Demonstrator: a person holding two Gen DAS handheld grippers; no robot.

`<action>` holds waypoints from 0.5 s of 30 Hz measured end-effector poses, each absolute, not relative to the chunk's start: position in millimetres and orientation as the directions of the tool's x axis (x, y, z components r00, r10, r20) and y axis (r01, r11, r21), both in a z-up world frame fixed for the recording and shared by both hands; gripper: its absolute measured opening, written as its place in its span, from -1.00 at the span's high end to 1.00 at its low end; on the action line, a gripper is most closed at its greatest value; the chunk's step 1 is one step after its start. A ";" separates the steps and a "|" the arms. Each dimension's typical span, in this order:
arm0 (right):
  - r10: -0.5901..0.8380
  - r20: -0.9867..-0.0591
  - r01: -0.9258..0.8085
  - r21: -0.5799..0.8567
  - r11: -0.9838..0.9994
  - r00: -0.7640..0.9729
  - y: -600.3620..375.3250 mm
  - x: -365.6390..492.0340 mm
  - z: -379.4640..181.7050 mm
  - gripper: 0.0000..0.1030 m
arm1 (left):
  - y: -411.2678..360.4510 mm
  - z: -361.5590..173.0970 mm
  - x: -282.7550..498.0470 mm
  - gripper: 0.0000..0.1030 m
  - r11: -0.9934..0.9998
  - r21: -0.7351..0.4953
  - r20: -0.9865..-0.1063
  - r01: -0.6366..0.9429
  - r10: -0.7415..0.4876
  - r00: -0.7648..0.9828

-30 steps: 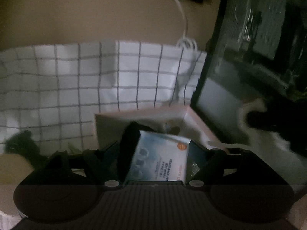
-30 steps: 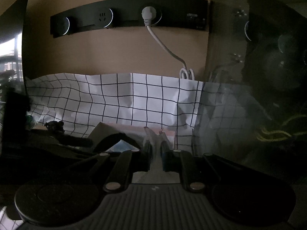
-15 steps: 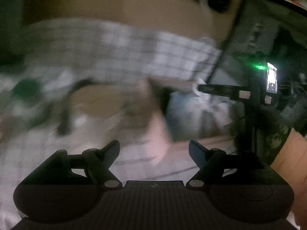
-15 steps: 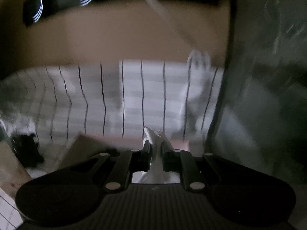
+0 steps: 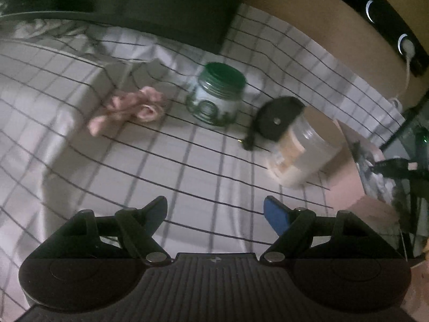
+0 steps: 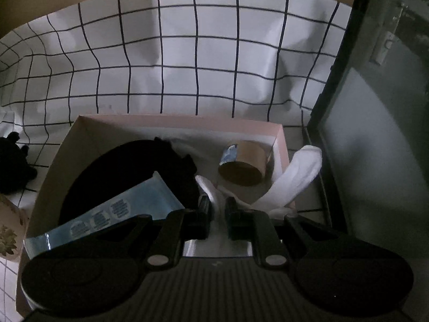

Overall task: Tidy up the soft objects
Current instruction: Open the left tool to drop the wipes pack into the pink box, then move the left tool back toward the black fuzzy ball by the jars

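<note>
In the left wrist view my left gripper [image 5: 214, 204] hangs open and empty over the checkered cloth. A pink fabric scrunchie [image 5: 126, 107] lies ahead of it to the left. In the right wrist view my right gripper [image 6: 218, 204] is shut on a white sock [image 6: 295, 177], which drapes over the right wall of the pink box [image 6: 53, 161]. Inside the box lie a black soft item [image 6: 120, 171], a blue wipes pack [image 6: 120, 206] and a brown tape roll [image 6: 244, 166].
A green-lidded jar [image 5: 217, 94] stands on the cloth. A clear jar with a black lid [image 5: 295, 139] sits beside the pink box [image 5: 356, 166]. A dark glass panel [image 6: 375, 134] rises right of the box. A black fluffy thing [image 6: 13, 166] lies to its left.
The left gripper let go of the blue wipes pack in the box and swung left over the cloth. The right gripper came down over the box with the white sock.
</note>
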State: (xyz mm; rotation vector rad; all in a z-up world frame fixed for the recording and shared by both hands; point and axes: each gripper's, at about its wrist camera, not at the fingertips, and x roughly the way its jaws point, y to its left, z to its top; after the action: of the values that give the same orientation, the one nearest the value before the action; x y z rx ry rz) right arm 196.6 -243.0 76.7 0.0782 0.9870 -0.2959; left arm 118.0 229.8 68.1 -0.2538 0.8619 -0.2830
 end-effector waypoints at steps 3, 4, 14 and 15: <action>-0.218 -0.823 0.281 -0.075 0.957 0.524 -241.5 195.7 78.3 0.68 | 239.8 71.4 117.3 -0.63 0.930 -0.338 -0.701 0.142 -0.350 0.621; -0.223 -0.814 0.286 -0.074 0.956 0.537 -241.4 192.7 82.3 0.58 | 241.2 70.8 118.7 -0.63 0.930 -0.336 -0.700 0.146 -0.350 0.623; -0.239 -0.612 0.296 -0.008 0.955 0.754 -222.4 130.6 143.0 -0.16 | 236.4 63.3 135.1 -0.63 0.924 -0.341 -0.709 0.175 -0.375 0.597; -0.208 -0.621 0.284 0.024 0.959 0.756 -218.8 125.6 142.1 -0.16 | 233.5 62.7 136.7 -0.63 0.922 -0.340 -0.712 0.184 -0.381 0.590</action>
State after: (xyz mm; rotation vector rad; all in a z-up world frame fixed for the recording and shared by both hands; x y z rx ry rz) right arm 125.6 -218.8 142.1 0.1194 0.6619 -0.2688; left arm 136.7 233.5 62.7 -0.2414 0.8820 -0.3324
